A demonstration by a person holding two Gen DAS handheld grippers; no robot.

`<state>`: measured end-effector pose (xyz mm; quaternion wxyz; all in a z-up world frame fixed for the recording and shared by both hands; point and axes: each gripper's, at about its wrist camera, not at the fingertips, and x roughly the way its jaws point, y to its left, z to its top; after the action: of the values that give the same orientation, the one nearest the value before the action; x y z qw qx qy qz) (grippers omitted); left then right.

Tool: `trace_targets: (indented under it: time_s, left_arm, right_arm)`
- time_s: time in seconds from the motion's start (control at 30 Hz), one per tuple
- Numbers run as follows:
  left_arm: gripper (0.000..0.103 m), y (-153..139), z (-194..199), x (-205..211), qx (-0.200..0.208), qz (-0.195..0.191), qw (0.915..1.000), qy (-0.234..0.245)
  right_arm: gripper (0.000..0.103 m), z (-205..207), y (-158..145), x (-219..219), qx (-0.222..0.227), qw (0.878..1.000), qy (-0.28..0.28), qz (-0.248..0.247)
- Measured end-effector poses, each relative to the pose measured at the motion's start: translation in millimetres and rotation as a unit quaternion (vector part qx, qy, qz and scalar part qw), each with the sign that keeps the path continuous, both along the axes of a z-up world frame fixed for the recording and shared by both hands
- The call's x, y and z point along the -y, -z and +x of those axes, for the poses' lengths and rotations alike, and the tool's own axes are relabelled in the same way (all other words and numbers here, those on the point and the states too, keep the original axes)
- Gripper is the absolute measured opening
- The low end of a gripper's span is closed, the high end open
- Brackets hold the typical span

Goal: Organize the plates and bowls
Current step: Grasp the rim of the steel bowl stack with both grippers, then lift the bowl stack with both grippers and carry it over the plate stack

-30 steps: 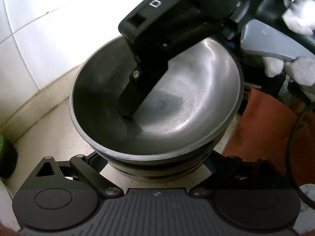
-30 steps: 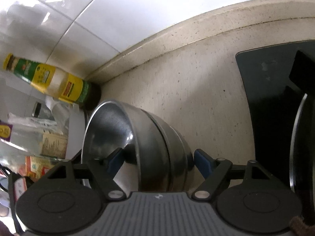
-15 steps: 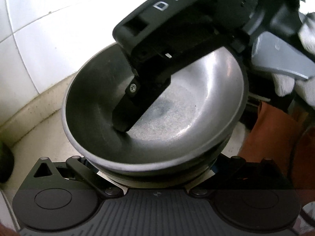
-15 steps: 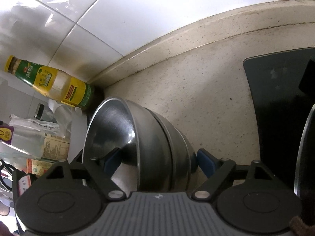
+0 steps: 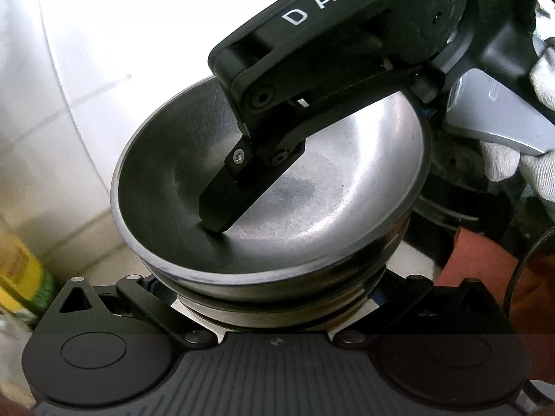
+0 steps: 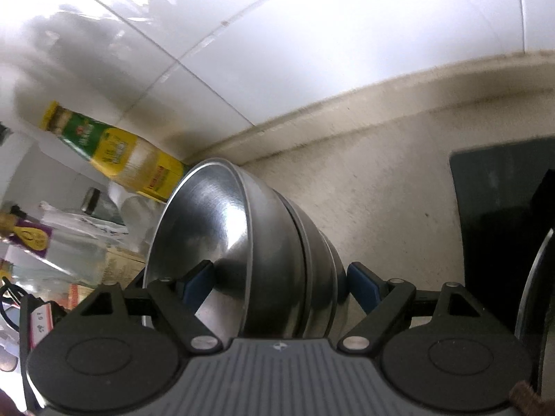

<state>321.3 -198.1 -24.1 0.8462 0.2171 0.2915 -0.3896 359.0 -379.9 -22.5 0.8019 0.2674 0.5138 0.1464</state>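
Three nested steel bowls (image 5: 312,190) form a stack that hangs tilted above the counter. My left gripper (image 5: 269,294) is shut on the lowest bowls, its blue pads mostly hidden under the rims. My right gripper (image 6: 279,277) is shut on the same stack of bowls (image 6: 277,242). One blue pad presses inside the top bowl and the other presses on the outside of the bottom bowl. From the left wrist view, that inner finger (image 5: 225,201) reaches down into the top bowl; the outer finger is hidden.
A yellow-labelled bottle (image 6: 118,149) stands in the corner by the white tiled wall, with packets (image 6: 52,260) beside it. A black cooktop (image 6: 503,208) lies to the right on the beige counter (image 6: 381,190). A white-gloved hand (image 5: 503,163) holds the right gripper's grey handle.
Both grippers have risen together with the stack of bowls, which now sits higher off the counter. The bottle has come into the left wrist view.
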Motion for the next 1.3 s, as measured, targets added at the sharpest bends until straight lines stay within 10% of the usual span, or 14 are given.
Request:
trace_targets:
  time_s: [0.53, 1.3]
  left_arm:
    - [0.103, -73.5, -120.3, -30.8, 0.036, 0.003, 0.9936, -0.107]
    - [0.103, -50.4, -220.8, -40.3, -0.037, 0.005, 0.9848, -0.170]
  right_arm:
    - [0.080, -74.1, -89.5, -41.5, 0.067, 0.994, -0.087, 0.008]
    - [0.080, -190.7, -69.0, -66.3, 0.012, 0.987, -0.158, 0.012]
